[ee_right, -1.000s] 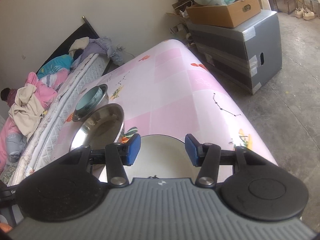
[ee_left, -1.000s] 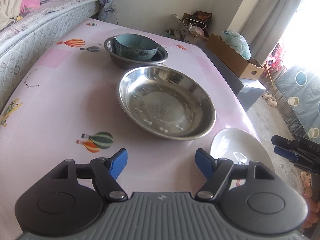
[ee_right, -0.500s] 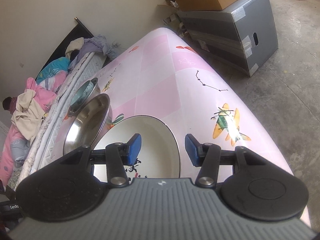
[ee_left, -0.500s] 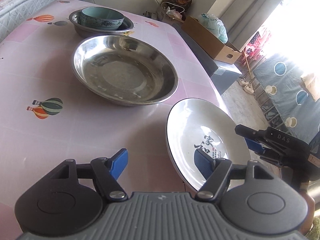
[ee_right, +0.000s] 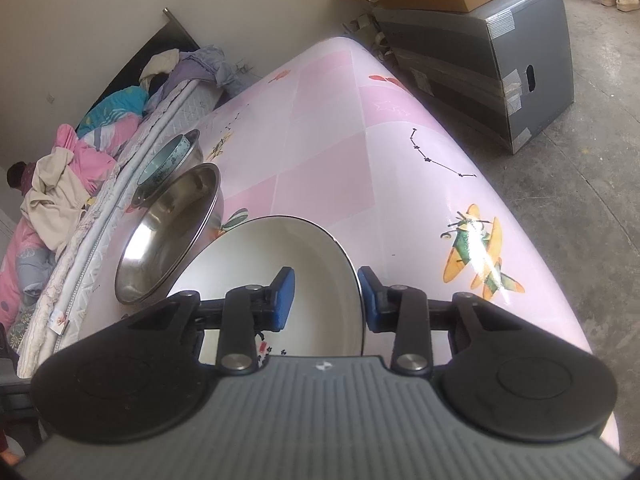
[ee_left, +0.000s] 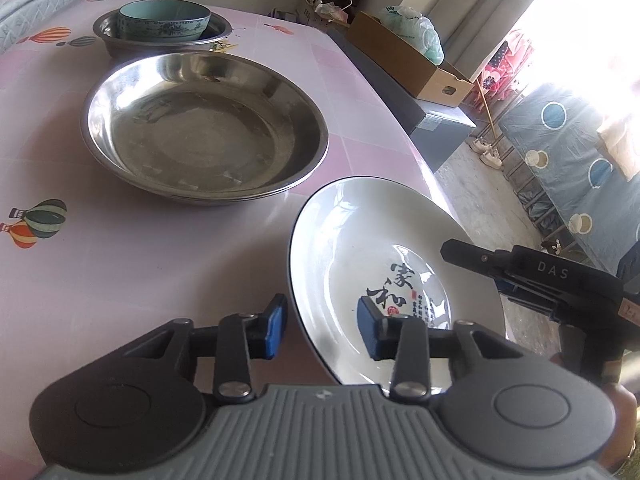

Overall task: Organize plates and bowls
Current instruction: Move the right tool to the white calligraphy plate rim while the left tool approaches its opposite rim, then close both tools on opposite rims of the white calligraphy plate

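The white ceramic plate (ee_left: 362, 256) with black calligraphy is lying near the table (ee_left: 132, 264) edge, just beside the large steel basin (ee_left: 204, 128). The left tool (ee_left: 322, 326) is straddling the plate's near rim, jaws wide. The right tool (ee_right: 326, 294) is straddling its opposite rim, also wide. Further back, a teal bowl (ee_left: 164, 18) is sitting inside a smaller steel basin (ee_left: 108, 34).

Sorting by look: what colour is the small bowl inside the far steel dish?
Pale teal bowl with dark patterned band outside; left wrist view shows it best.

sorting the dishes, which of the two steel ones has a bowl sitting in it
The far steel dish, holding the teal bowl. The nearer, larger steel dish beside the white plate is empty.
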Demonstrator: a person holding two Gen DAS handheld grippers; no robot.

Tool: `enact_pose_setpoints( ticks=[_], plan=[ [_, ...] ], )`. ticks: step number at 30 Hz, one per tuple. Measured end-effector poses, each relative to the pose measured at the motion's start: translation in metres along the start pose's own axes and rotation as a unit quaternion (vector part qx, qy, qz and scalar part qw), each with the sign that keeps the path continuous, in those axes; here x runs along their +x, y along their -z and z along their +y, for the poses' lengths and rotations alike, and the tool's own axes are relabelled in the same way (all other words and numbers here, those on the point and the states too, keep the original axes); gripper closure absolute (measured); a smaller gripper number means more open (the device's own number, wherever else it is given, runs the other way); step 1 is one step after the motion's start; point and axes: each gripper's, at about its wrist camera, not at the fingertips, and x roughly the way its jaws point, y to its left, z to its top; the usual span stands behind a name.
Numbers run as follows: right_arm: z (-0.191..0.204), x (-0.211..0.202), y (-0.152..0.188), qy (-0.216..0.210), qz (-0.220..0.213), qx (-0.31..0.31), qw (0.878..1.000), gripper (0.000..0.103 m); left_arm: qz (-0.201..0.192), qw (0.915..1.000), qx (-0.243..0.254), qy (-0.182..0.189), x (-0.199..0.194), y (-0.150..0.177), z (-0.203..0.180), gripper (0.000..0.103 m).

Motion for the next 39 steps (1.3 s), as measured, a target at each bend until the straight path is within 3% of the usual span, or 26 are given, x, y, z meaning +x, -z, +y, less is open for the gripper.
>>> enact_pose_setpoints(
  ticks=[10, 23, 39],
  plan=[
    [0.016, -0.001, 0.010, 0.000, 0.026, -0.009, 1.000, 0.068, 0.004, 0.9998, 0.003, -0.020, -0.017, 0.006, 0.011, 0.068],
    [0.070, 0.003, 0.041, -0.014, 0.071, -0.040, 0.997, 0.067, -0.006, 0.9980, -0.045, -0.043, -0.055, 0.025, 0.050, 0.065],
    [0.093, 0.010, 0.050, -0.015, 0.084, -0.036, 0.996, 0.064, -0.021, 0.9966, -0.060, -0.053, -0.070, 0.032, 0.064, 0.062]
  ],
)
